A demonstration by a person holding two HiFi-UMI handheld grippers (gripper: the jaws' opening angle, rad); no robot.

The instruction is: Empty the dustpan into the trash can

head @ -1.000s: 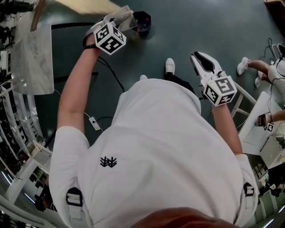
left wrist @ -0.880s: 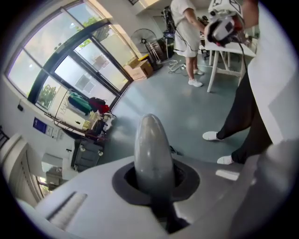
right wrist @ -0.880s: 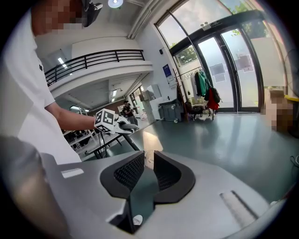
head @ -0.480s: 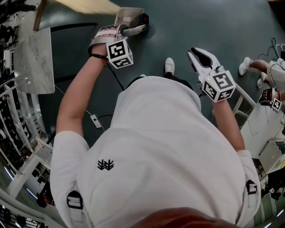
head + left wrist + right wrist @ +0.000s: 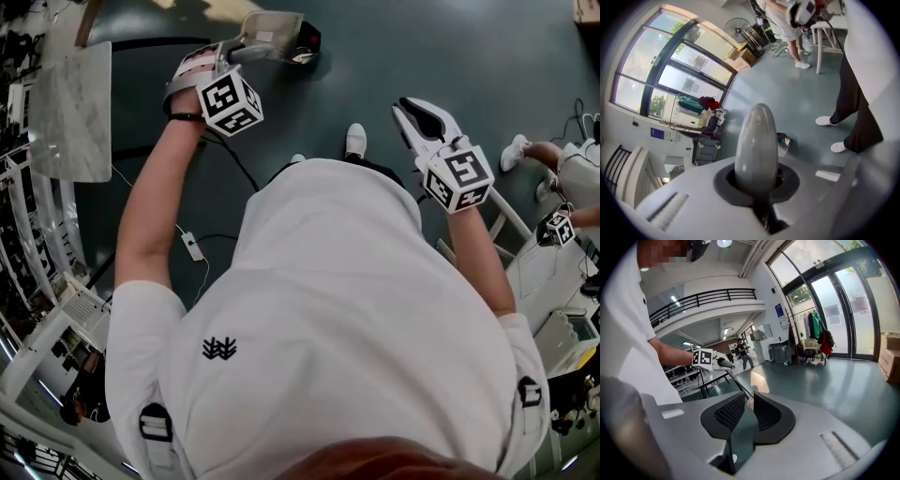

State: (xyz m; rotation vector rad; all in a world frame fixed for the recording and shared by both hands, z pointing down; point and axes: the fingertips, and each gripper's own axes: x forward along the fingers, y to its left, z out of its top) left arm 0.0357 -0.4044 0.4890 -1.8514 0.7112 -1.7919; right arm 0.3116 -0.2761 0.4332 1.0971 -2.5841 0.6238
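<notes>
Just changed: dustpan has swung up over the trash can — tipping looks under way.
Left gripper: fingers pinched on the dustpan's grey handle.
Right gripper: fingers slightly spread, empty — held aside.
Dustpan look: pale, shallow, tilted above the dark trash can on the floor.

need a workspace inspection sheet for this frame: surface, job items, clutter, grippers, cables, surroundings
Surface: dark glossy floor.
Job's things: dustpan held at the black trash can, which has red scraps inside; whether they touch, cannot tell.
Clutter: tan thing at the top edge, unidentified.
Grippers: left gripper shut on the dustpan handle; right gripper empty, jaws slightly apart.
Cables: black cable on the floor; white adapter on a thin lead.
Surroundings: marbled tabletop at left; second person's shoe at right.
</notes>
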